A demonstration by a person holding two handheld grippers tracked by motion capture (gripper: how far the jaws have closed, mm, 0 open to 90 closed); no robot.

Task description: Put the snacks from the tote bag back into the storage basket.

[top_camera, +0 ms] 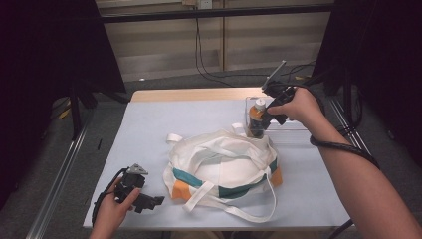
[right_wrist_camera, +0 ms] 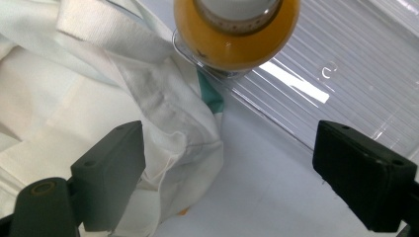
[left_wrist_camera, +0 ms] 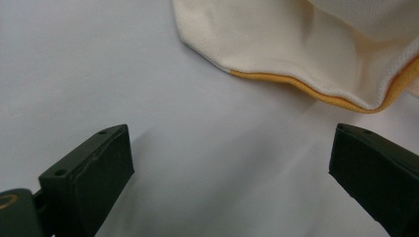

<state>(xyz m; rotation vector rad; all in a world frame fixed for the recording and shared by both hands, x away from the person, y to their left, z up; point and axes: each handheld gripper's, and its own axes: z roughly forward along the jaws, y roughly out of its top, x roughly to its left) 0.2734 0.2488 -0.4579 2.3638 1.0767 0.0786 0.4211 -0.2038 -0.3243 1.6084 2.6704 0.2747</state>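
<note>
Bottle (top_camera: 257, 118): orange body, white cap; upright in the near-left corner of the clear tray, just beyond the far edge of the bag; seen from above in the right gripper view (right_wrist_camera: 236, 29), pressed against the tray's corner wall.
Clear tray (top_camera: 293, 127): transparent, ribbed floor; at the right far part of the table, touching or just beside the bag's far rim.
Right gripper (top_camera: 268, 117): held in the right hand above the tray, angled down toward the bottle; jaws spread wide in its own view (right_wrist_camera: 230, 180), nothing between the pads, bottle lying ahead of the tips and apart from them; released.
Right hand (top_camera: 298, 107): wrapped round the gripper body, forearm entering from the lower right, cable looped under the wrist.
Left gripper (top_camera: 149, 201): resting low over the near-left part of the table, pointing right toward the bag; jaws wide apart in its own view (left_wrist_camera: 230, 173), only bare table surface between them; released, grasping nothing.
Left hand (top_camera: 112, 211): at the near-left table edge, closed round the gripper body.
Bag (top_camera: 221, 167): white cloth tote with teal and orange panels, lying slumped at mid-table, straps trailing toward the near edge; orange-trimmed edge visible ahead of the left jaws (left_wrist_camera: 316, 54), well clear of them.
Table (top_camera: 149, 129): pale blue-grey cover, wooden strip along the far edge.
</note>
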